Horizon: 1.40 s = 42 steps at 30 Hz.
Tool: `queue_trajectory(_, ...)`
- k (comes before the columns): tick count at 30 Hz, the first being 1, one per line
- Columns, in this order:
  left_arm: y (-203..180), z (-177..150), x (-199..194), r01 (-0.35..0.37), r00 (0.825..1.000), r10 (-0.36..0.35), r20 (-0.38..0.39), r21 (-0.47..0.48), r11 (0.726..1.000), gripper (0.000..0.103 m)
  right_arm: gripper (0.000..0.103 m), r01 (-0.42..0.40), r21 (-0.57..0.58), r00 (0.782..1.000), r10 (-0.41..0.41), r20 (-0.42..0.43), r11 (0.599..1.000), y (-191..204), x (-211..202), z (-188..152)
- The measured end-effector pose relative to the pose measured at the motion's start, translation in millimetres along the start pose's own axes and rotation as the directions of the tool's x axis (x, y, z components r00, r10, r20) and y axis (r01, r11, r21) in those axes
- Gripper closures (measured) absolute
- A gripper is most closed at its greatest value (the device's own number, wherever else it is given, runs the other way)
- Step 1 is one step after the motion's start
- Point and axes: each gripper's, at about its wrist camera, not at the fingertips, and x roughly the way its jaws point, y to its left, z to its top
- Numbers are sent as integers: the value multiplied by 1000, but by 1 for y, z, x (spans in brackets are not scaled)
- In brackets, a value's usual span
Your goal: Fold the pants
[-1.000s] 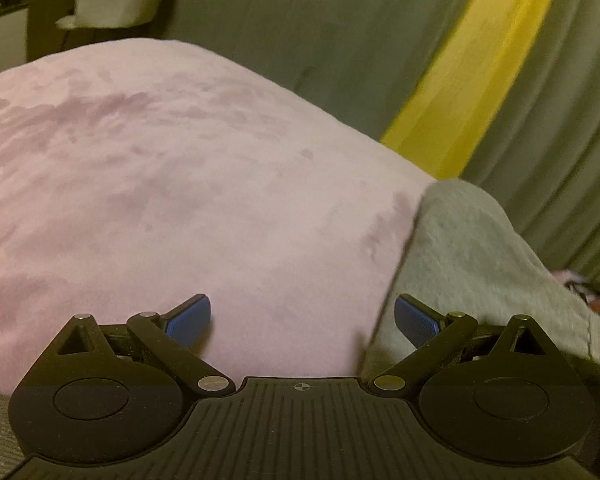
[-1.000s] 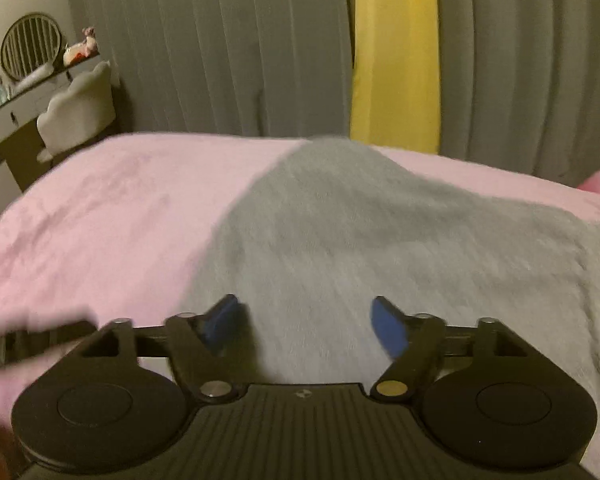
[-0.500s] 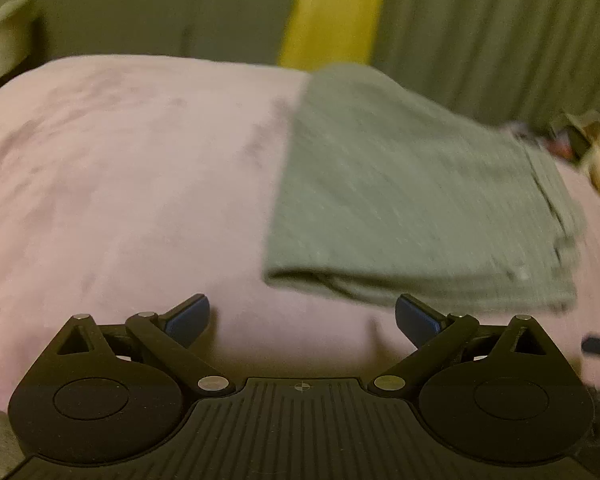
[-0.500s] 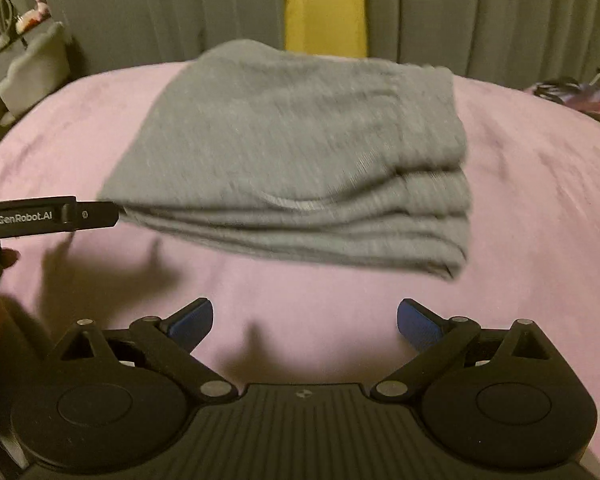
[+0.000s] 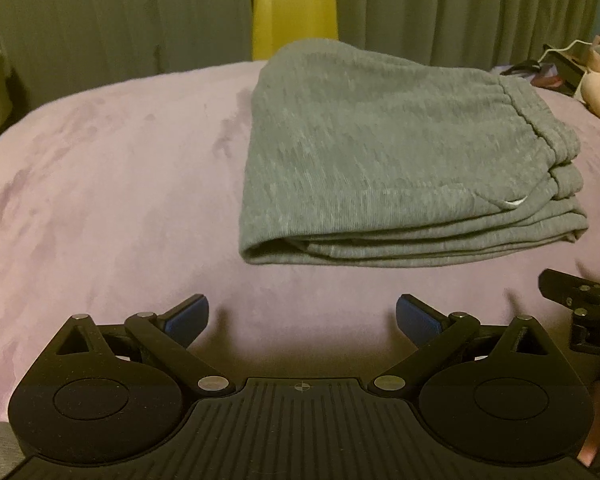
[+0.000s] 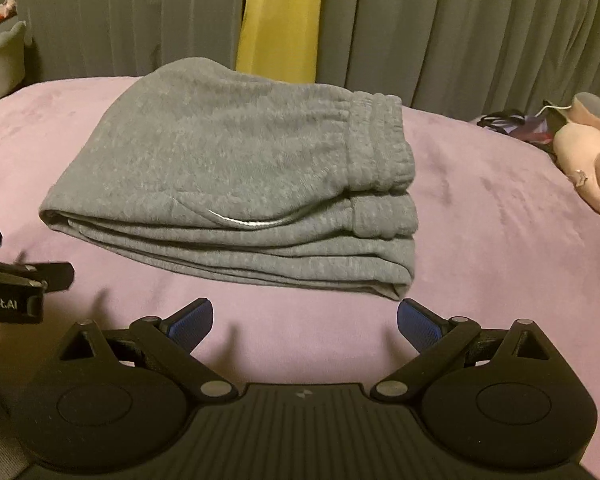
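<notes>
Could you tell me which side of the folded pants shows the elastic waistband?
The right-hand end of the grey pants: the gathered waistband is stacked there, while the left end is a smooth rounded fold.

The pants (image 6: 236, 184) at the centre of the right wrist view are heathered grey, flecked lighter, with one thin pale line curving along the pocket edge. They lie on a bed cover (image 6: 480, 240) of soft lilac-pink, mottled with darker purple patches at the left of the left wrist view. The curtains (image 6: 460, 32) across the top are dull grey-green, broken by a yellow strip (image 6: 280, 16) at upper centre. A plush toy (image 6: 588, 160) at the right edge is pale pink. Each claw, left claw (image 5: 302, 318) and right claw (image 6: 304, 320), is matt black with blue pads (image 6: 192, 320).
</notes>
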Motion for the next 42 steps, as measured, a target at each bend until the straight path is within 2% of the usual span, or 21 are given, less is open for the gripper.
queue_trajectory(9, 6, 2, 8, 26, 999, -27, -26, -47, 999, 1, 4, -15, 46, 1000, 16, -9, 999, -3, 8, -1)
queue_trajectory(22, 2, 1, 10, 18, 999, -19, -31, -27, 999, 1, 4, -8, 51, 1000, 7, 13, 999, -3, 4, -1)
queue_trajectory(42, 0, -1, 12, 22, 999, -23, -39, -21, 1000, 1, 4, -3, 67, 1000, 3, -2, 998, -3, 4, -2)
